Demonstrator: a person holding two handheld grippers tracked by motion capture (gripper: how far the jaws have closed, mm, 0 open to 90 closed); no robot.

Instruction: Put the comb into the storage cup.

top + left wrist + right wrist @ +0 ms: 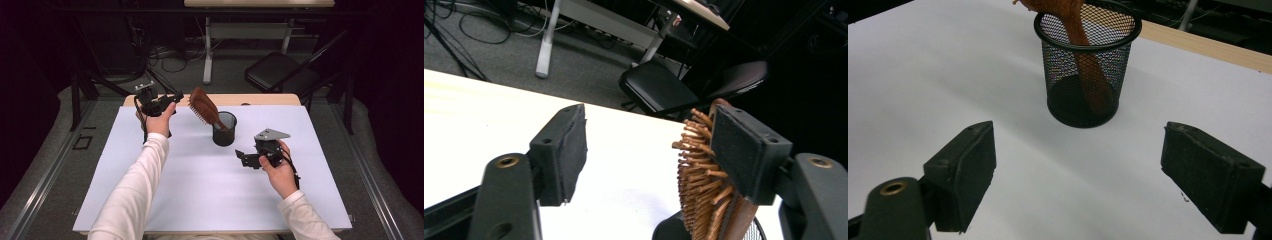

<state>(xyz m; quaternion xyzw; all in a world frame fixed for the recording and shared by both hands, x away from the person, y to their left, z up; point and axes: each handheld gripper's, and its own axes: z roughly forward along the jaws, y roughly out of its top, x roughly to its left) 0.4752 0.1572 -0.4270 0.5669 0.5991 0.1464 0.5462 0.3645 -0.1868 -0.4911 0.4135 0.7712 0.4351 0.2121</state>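
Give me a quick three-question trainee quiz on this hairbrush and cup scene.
1. True or false: the hairbrush lies flat on the table.
2. What holds the brush's handle? A) mesh cup B) right gripper C) chair
3. Which gripper has the brush head between its jaws?

Key: 1. False, it leans in the cup. 2. A. 3. The left gripper, one pad against the brush back, jaws not yet closed.

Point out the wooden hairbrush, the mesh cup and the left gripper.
wooden hairbrush [201, 106], high view, on its head.
mesh cup [1083, 95], right gripper view, on its wall.
left gripper [649, 150], left gripper view, between its fingertips.
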